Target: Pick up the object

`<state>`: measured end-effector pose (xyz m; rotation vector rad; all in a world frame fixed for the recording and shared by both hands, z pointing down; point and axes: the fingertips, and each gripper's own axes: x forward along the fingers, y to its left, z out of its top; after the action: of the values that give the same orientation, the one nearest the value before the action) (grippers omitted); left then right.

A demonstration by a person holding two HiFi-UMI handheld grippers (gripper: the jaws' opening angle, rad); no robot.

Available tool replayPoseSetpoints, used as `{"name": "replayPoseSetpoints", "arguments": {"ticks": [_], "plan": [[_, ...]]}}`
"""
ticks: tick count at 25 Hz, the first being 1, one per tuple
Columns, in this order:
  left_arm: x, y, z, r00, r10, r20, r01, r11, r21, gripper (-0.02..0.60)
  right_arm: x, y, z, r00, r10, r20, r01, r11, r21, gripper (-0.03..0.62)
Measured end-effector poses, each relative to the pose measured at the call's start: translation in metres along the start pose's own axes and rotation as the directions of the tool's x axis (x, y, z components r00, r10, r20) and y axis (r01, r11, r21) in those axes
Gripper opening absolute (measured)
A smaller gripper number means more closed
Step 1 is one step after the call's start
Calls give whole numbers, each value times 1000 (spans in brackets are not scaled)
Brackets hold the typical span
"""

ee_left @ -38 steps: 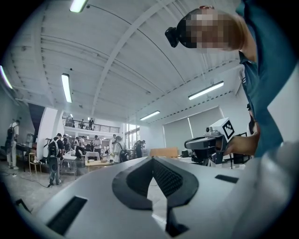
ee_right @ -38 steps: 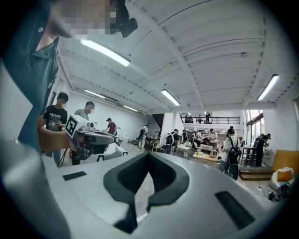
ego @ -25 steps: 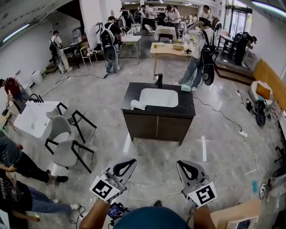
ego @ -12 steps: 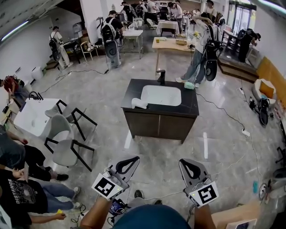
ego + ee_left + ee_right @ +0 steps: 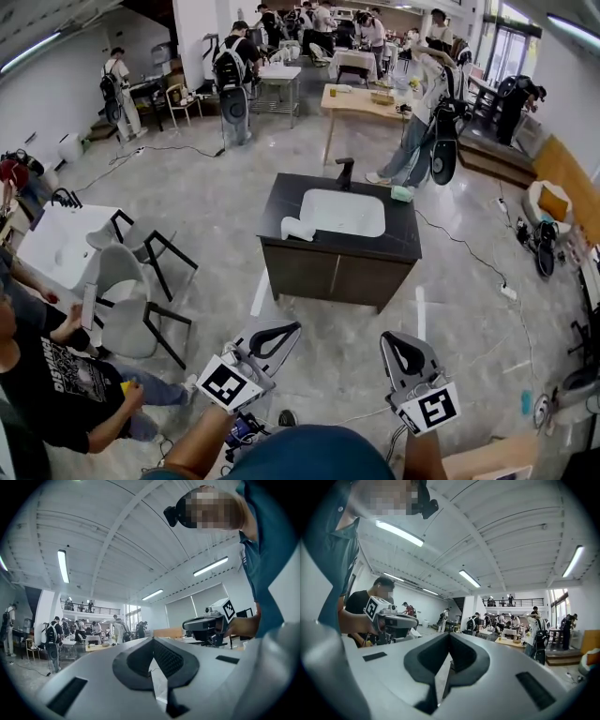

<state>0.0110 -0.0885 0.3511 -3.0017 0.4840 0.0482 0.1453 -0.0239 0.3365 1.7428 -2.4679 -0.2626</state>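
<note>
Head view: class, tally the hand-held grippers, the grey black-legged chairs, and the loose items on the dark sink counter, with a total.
Hand-held grippers: 2
Grey chairs: 2
Loose items, white roll and green object: 2
Total: 6

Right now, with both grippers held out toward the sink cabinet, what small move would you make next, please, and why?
Probably step closer to the sink cabinet. It stands well beyond the left gripper and the right gripper. Both have their jaws together with nothing between them, and the white object on top of it looks far out of reach.
</note>
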Motion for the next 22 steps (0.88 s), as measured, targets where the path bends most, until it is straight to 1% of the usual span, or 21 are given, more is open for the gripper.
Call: {"name": "replayPoseSetpoints", "arguments": {"ticks": [3,6,10,13,15,22], "plan": [[-2,14,-4,1000,-9,2,9,1000,-9,3,14,2,-1,1000,-9,-4,9,1000,-9,14],[4,29,-8,1000,-16,23,16,1000,-2,3,24,0,-5,1000,-23,-12,23,1000,-9,14],[18,44,-19,1000,-24,16,24,999,-27,3,38,-8,-13,999,-23,-31,23,1000,-8,14],[37,53,-26,1000,-31,-4,31,999,-35,3,47,-27,-21,999,-28,-37,28,1000,-1,14],[54,61,-31,1000,-21,-9,20,999,-33,3,55,-43,-27,999,-21,-37,21,1000,4,14],[115,83,-41,999,23,-50,-24,999,-35,3,81,-103,-43,999,37,-28,-36,999,22,14]]}}
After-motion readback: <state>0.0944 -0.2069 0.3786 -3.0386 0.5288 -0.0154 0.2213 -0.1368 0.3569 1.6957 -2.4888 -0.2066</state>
